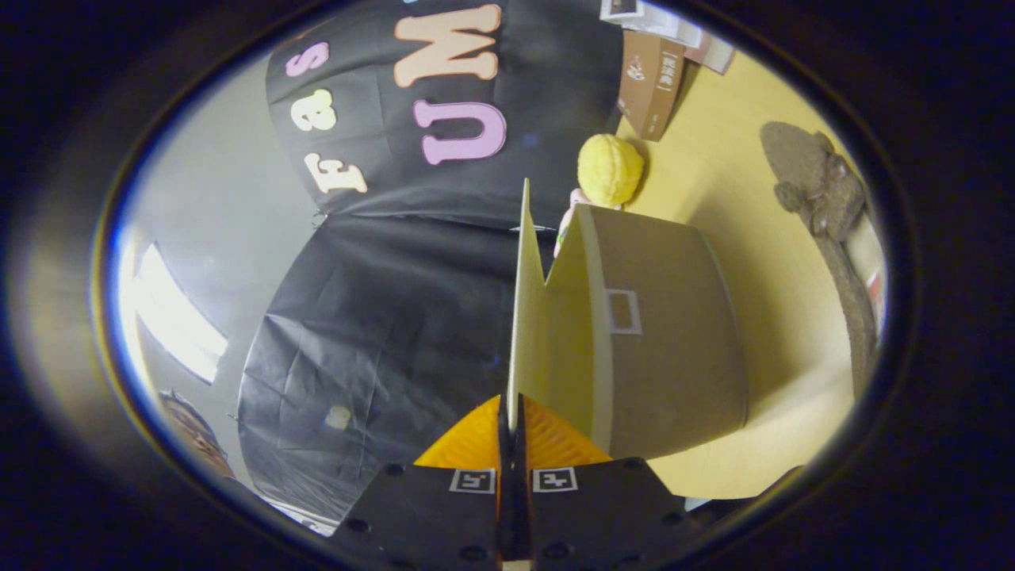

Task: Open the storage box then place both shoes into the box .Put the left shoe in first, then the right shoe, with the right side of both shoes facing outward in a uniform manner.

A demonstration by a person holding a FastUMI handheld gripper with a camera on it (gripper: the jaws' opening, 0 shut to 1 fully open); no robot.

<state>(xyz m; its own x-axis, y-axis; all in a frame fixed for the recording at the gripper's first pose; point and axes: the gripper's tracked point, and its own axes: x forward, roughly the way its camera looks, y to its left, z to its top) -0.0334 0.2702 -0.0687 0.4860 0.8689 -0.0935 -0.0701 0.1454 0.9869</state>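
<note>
Gripper (511, 416) was clenched on the edge of the storage box lid (523, 317), both fingers pressing the thin flap, which stood swung out from the brown storage box (674, 349). The view was rolled sideways. Box sat on the yellow tabletop (761, 238); its inside couldn't be made out. One brownish shoe (825, 198) lay well apart beyond the box, near a yellow ball (609, 169) and a brown carton (652, 83)

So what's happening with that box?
The tongs are shut on the thin lid flap of the brown storage box, holding it swung open and seen edge-on. The box stands on the yellow table. A fuzzy yellow thing sits beyond the box. No shoe is in the tongs yet.
</note>
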